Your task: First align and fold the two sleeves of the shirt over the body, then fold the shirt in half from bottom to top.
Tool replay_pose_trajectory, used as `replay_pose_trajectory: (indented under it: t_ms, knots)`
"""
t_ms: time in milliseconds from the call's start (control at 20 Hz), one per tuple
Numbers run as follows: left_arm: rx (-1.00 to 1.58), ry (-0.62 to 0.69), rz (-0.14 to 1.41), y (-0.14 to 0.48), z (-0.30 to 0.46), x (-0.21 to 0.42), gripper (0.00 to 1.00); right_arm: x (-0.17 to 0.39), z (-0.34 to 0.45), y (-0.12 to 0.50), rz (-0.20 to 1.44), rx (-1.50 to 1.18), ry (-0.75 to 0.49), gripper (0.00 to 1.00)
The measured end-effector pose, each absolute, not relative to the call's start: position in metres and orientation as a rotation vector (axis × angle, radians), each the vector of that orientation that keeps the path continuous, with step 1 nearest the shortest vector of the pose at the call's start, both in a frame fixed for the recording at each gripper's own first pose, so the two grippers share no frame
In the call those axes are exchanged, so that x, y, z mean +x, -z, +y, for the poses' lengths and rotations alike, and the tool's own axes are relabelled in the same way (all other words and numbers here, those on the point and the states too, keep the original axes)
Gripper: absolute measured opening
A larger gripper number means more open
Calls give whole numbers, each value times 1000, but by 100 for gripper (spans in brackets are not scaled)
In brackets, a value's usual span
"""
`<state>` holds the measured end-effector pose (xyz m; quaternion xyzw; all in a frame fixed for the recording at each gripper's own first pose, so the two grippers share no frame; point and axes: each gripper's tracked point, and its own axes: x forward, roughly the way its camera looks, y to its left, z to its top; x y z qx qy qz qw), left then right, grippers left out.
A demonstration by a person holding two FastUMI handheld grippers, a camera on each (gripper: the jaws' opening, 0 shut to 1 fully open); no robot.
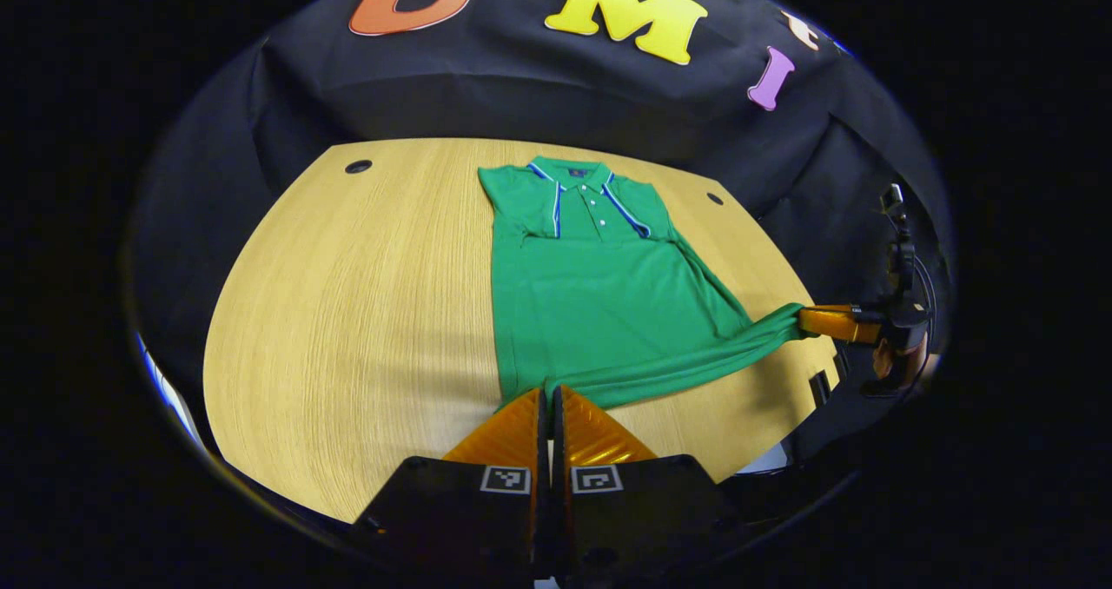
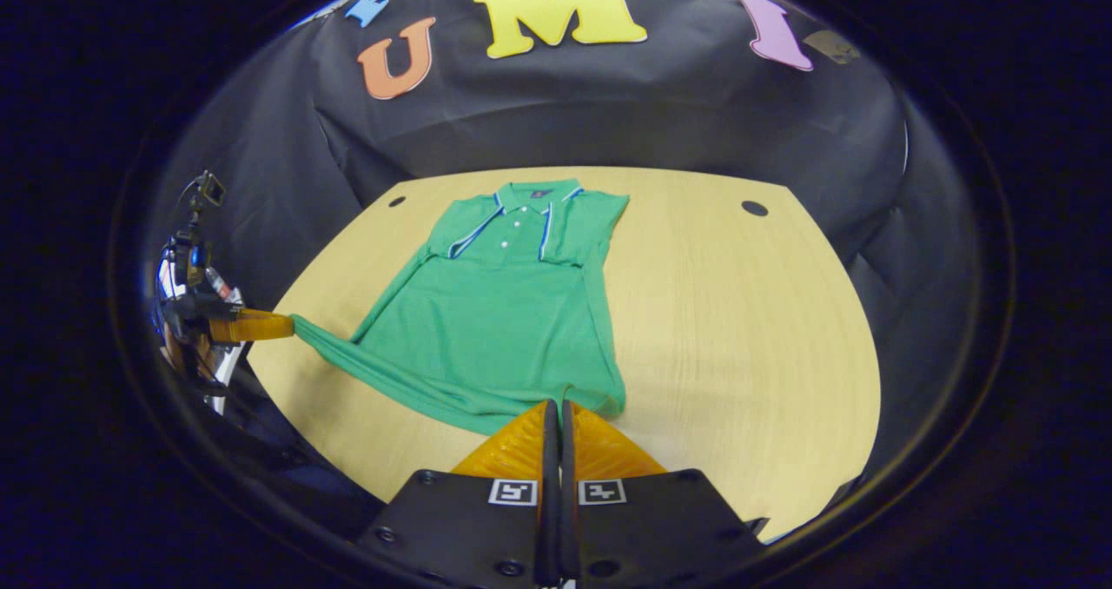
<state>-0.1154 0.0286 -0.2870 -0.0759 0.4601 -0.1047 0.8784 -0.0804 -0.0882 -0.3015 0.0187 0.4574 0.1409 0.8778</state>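
Left gripper view: one shirt point(image 1: 591, 311), two grippers' fingers point(image 1: 550, 398) clenched on hem corners.

shirt point(image 1: 599, 302): matt knit cloth | table point(image 1: 365, 311): smooth pale wood grain, low sheen

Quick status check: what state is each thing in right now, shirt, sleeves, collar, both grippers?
Shirt: flat on the table, front up, bottom hem pinched at both corners.
Sleeves: folded in over the body.
Collar: turned down, placket buttoned.
Left gripper: shut on the hem's corner.
Right gripper: shut on the hem's other corner, cloth pulled taut.
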Motion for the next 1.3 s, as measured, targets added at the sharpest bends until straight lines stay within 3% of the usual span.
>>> replay_pose_trajectory:
  t_ms: [850, 1300]
  knots:
    - [-159, 213, 673, 204, 44, 60, 3, 102, -69, 218, 723, 3, -306, 2]
    - [-223, 196, 627, 225, 58, 156, 3, 196, -53, 244, 705, 18, -291, 2]
